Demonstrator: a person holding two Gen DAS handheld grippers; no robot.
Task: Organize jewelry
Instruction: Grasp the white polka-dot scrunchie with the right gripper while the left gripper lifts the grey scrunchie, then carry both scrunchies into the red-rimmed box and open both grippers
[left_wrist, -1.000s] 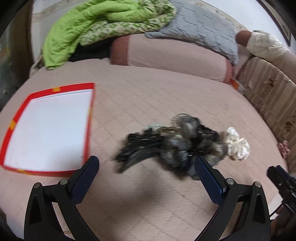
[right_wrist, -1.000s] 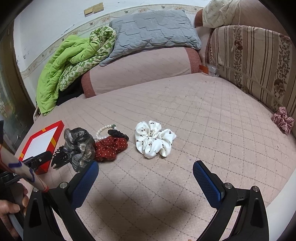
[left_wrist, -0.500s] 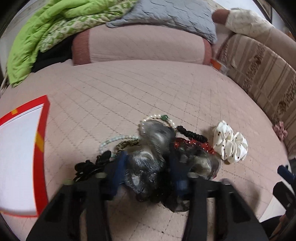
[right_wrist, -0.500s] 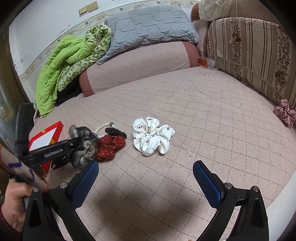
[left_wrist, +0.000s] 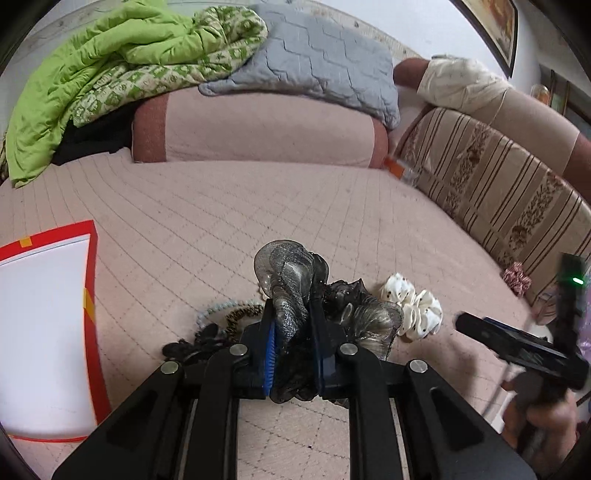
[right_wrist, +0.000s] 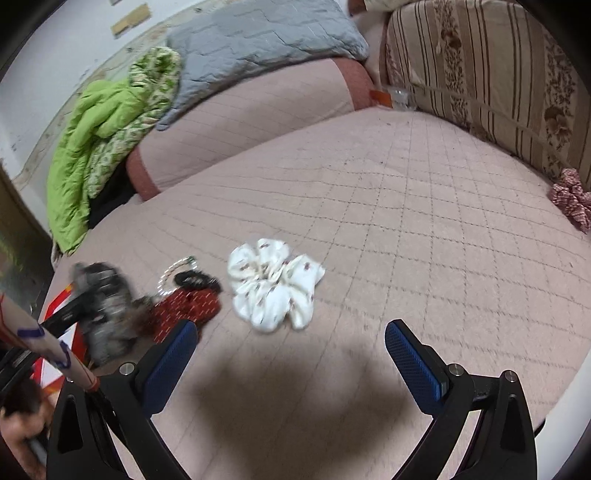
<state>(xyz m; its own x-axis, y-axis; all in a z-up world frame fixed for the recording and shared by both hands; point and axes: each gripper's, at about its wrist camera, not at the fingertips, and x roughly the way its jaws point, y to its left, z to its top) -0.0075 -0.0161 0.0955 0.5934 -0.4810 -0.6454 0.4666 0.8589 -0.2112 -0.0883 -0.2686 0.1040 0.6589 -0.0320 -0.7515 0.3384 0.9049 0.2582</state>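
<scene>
My left gripper (left_wrist: 291, 328) is shut on a grey-silver glittery scrunchie (left_wrist: 290, 280), held just above the pink quilted bed. Under and beside it lie a pearl bracelet (left_wrist: 221, 308), a leopard-print band (left_wrist: 242, 314) and a black hair piece (left_wrist: 184, 345). A white dotted scrunchie (left_wrist: 415, 308) lies to the right; it also shows in the right wrist view (right_wrist: 273, 286). My right gripper (right_wrist: 288, 347) is open and empty, above the bed in front of the white scrunchie. A red dotted scrunchie (right_wrist: 184, 306), a black hair tie (right_wrist: 195, 278) and the grey scrunchie (right_wrist: 105, 302) lie left of it.
A white tray with a red rim (left_wrist: 92, 280) lies on the bed at the left. A red checked scrunchie (right_wrist: 570, 199) lies by the striped cushion (right_wrist: 498, 74) at the right. A green blanket (left_wrist: 103, 74) and a grey pillow (left_wrist: 317, 59) lie on the bolster at the back.
My left gripper went from wide open to shut on the grey scrunchie and has lifted it slightly. My right gripper stayed open and drifted a little closer to the white scrunchie.
</scene>
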